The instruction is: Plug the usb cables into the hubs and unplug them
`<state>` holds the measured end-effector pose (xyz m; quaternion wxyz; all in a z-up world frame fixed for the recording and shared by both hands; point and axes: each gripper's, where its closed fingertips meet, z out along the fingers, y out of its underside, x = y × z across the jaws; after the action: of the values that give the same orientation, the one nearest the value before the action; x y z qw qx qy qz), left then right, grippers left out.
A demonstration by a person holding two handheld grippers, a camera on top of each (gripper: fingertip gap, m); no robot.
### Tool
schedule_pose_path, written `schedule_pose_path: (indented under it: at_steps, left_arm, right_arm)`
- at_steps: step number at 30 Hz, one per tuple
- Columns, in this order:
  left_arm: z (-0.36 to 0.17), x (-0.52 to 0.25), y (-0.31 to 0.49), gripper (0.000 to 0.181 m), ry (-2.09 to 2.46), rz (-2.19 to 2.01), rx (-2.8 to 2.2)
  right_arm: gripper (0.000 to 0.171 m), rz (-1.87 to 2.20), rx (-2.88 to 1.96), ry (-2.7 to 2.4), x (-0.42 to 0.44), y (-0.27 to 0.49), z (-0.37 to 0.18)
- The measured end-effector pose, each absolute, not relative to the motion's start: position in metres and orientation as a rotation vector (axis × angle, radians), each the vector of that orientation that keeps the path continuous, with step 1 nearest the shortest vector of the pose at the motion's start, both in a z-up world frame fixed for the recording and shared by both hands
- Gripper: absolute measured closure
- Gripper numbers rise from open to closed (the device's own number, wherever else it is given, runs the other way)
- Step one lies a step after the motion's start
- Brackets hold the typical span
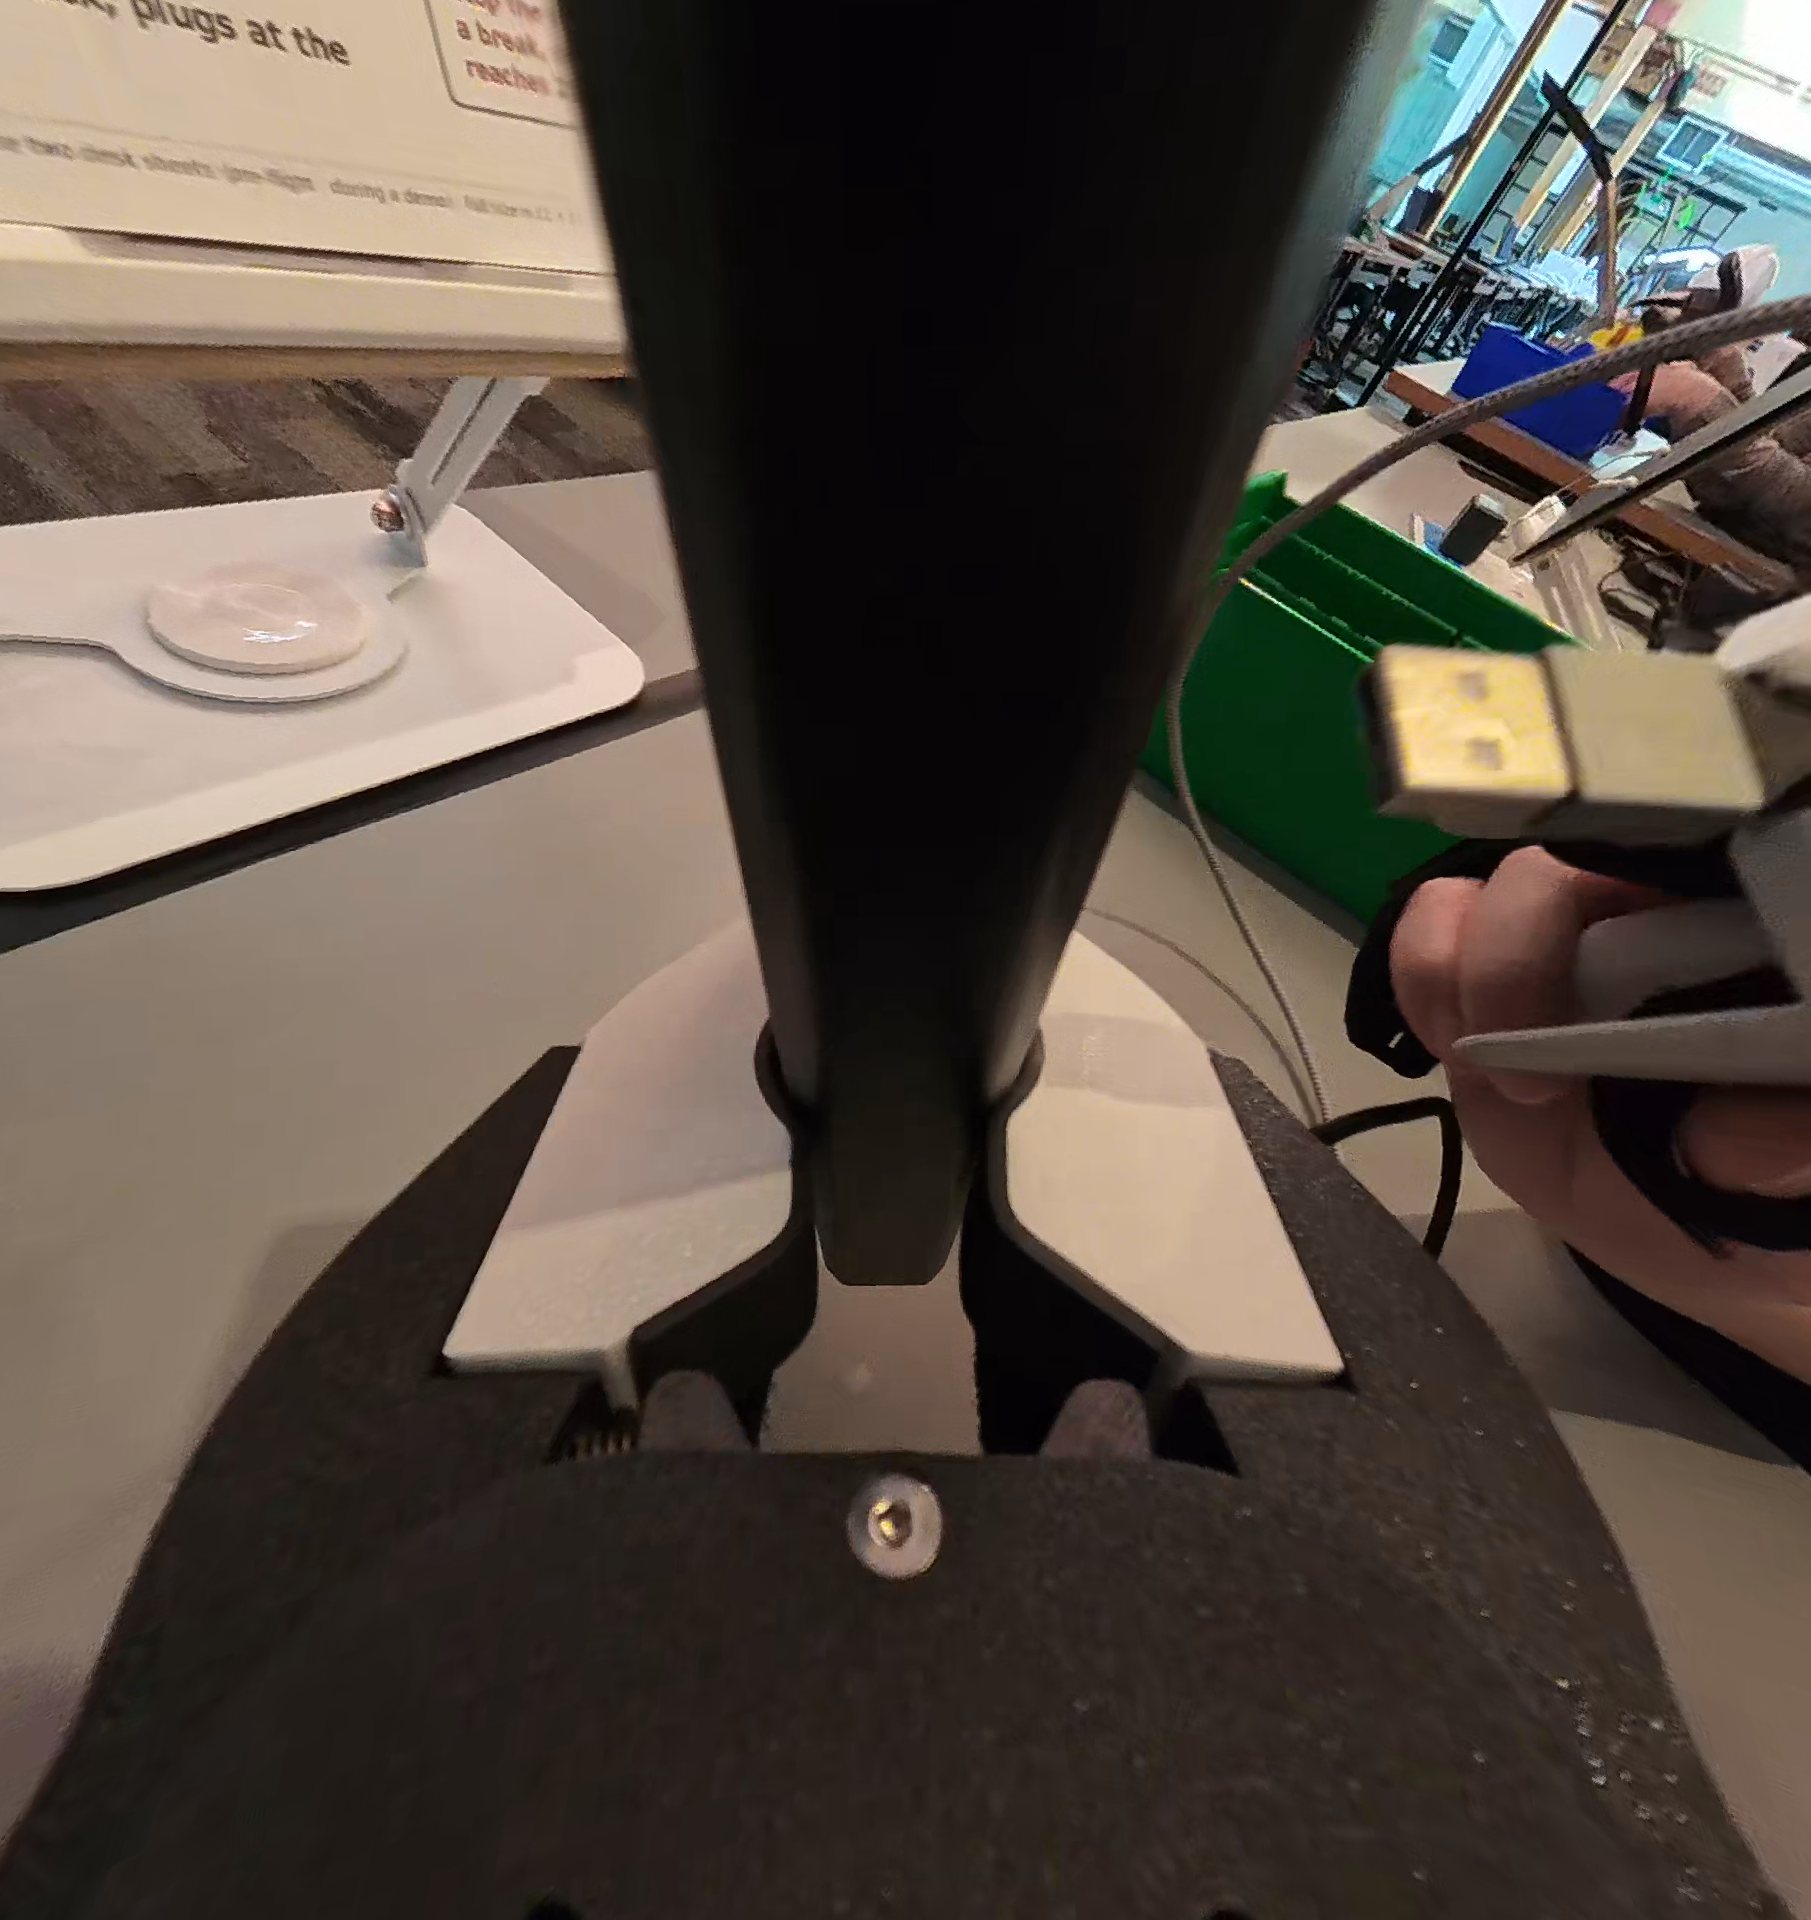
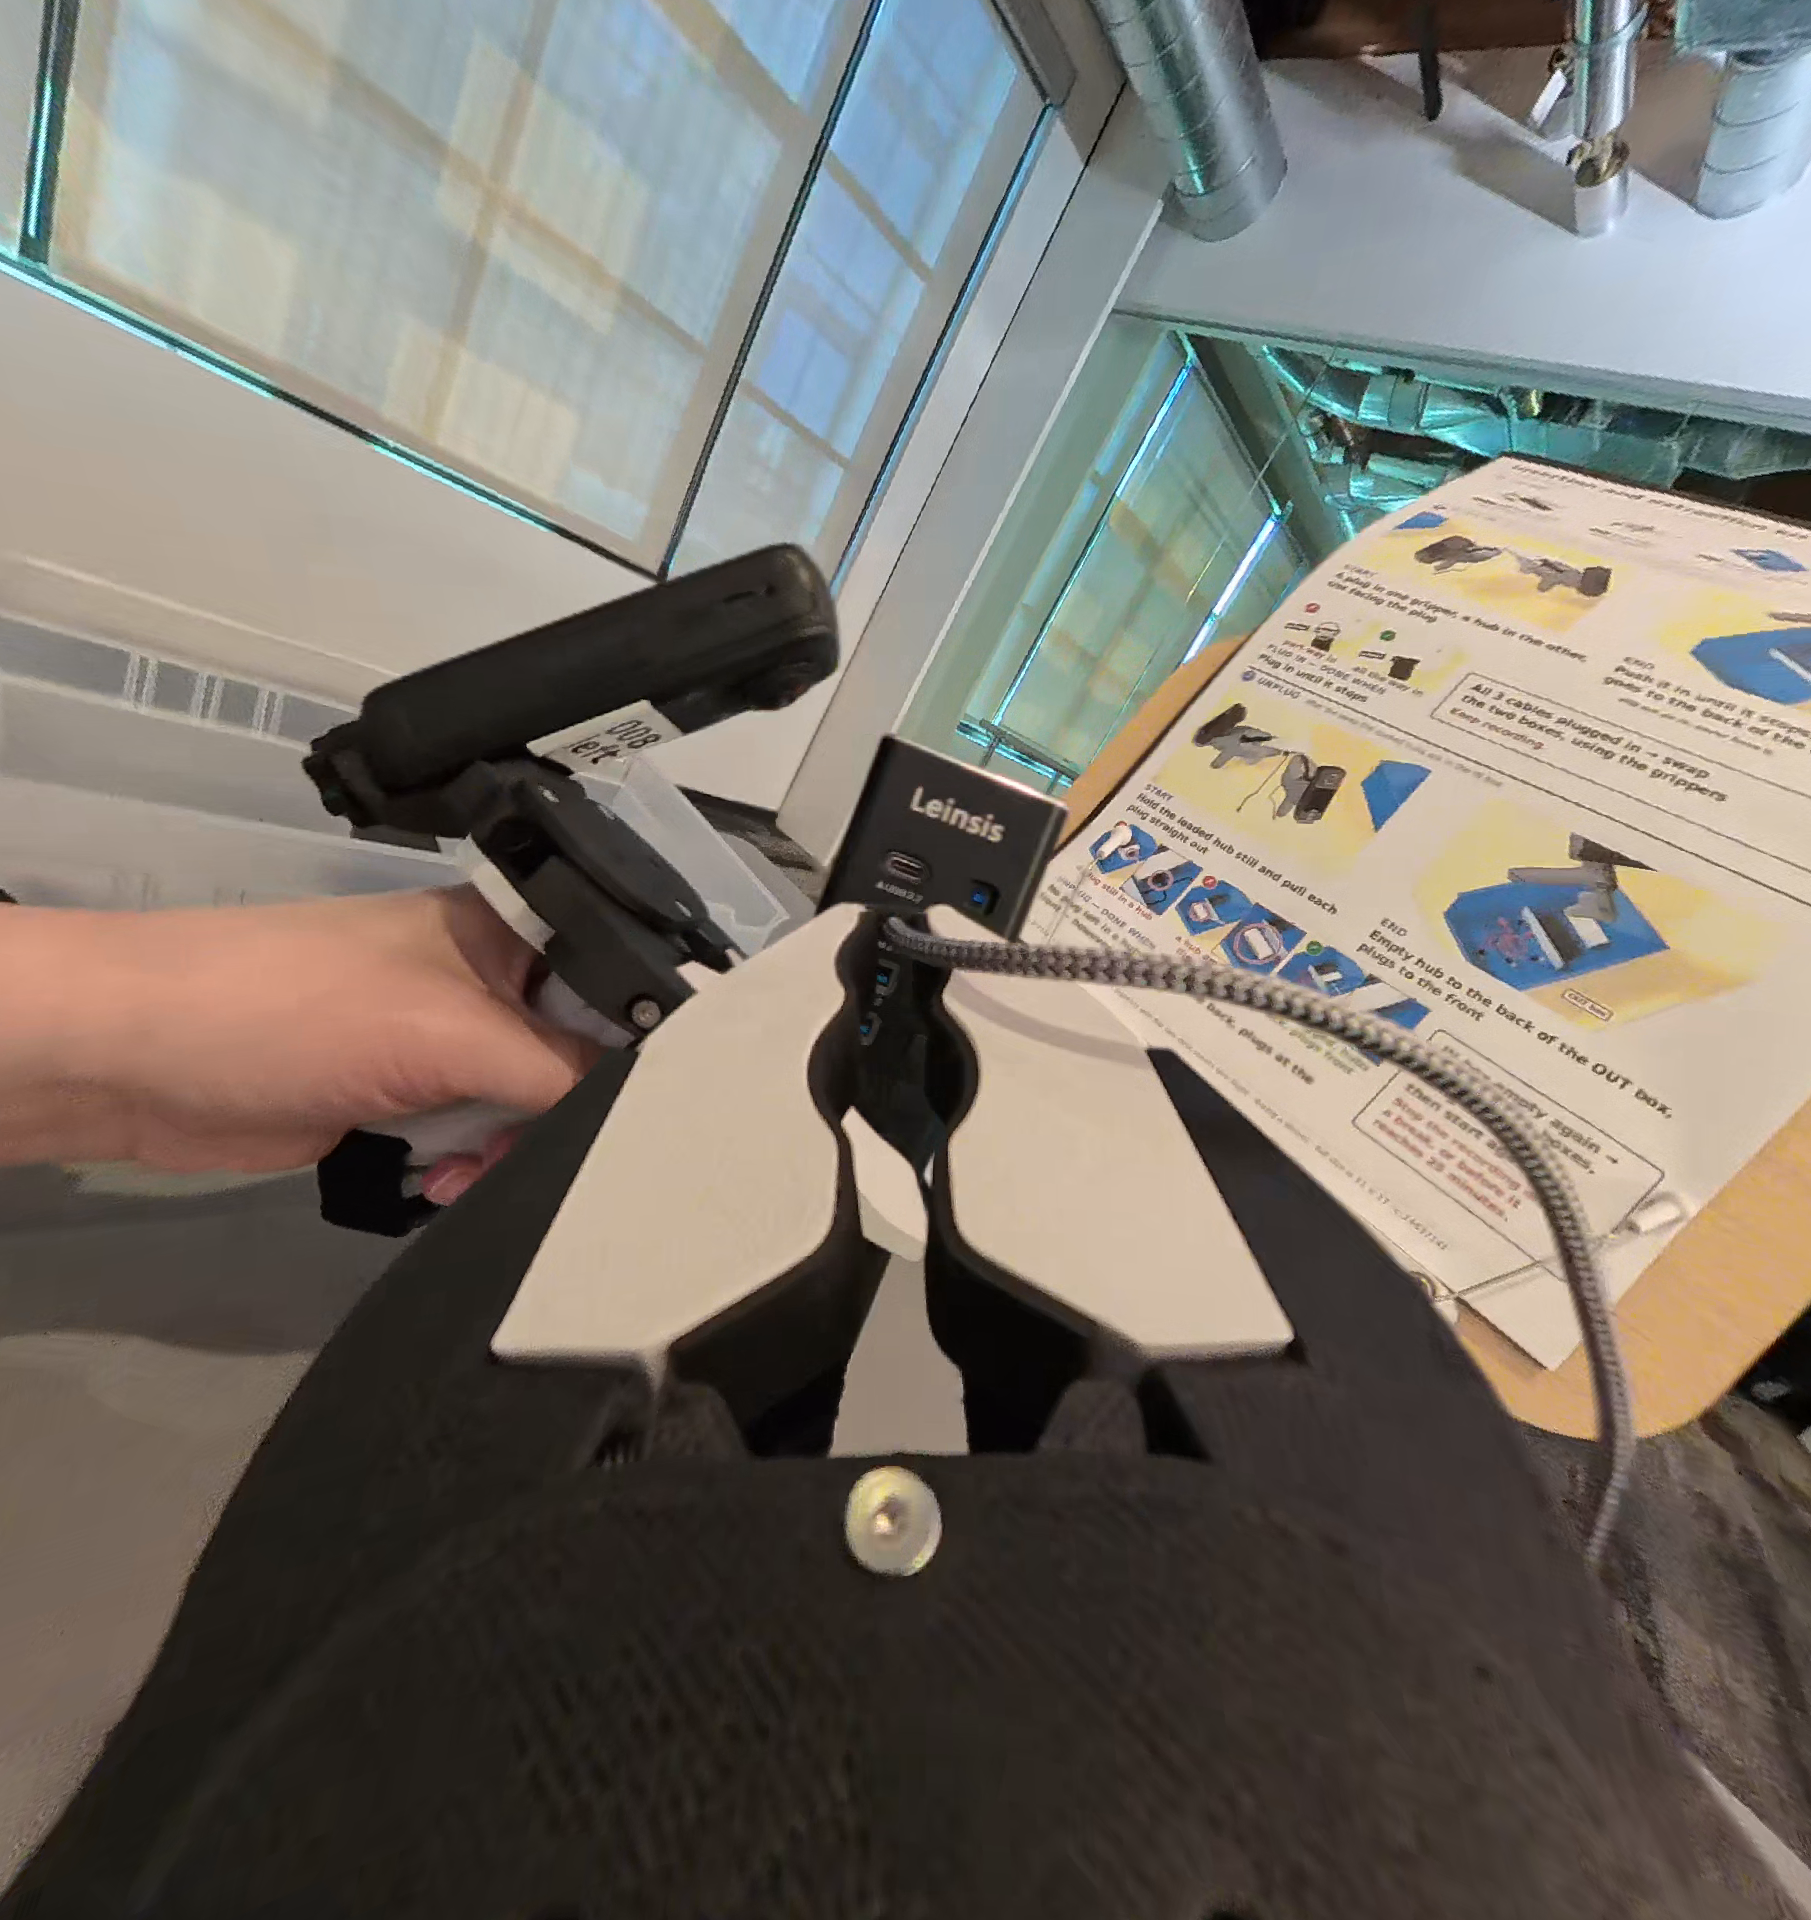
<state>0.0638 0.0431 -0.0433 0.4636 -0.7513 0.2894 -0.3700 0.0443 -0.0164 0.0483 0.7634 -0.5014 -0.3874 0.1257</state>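
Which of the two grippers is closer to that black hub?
Left. The left gripper is shut on the hub, gripping its lower end. The right gripper sits apart to the hub's right, holding a USB plug aimed toward it.

hub [image 1: 974, 520] top cropped, plug [image 2: 885, 997] hidden, perhaps between fingers

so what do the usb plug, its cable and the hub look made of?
USB plug: bare metal shell, dull silver sheen; grey housing behind looks like matte metal or plastic.
Cable: woven fabric braid, grey and black weave visible.
Hub: black, smooth matte case; anodised metal or plastic, can't tell.
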Motion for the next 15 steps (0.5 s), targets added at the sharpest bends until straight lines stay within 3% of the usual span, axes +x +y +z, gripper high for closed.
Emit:
schedule_pose_path:
  at_steps: [15]
  left_arm:
    - [-0.038,0.074,0.037,0.152,0.723,-0.931,-1.823]
  right_arm:
    - [0.164,0.260,-1.172,-0.856,0.042,-0.007,0.034]
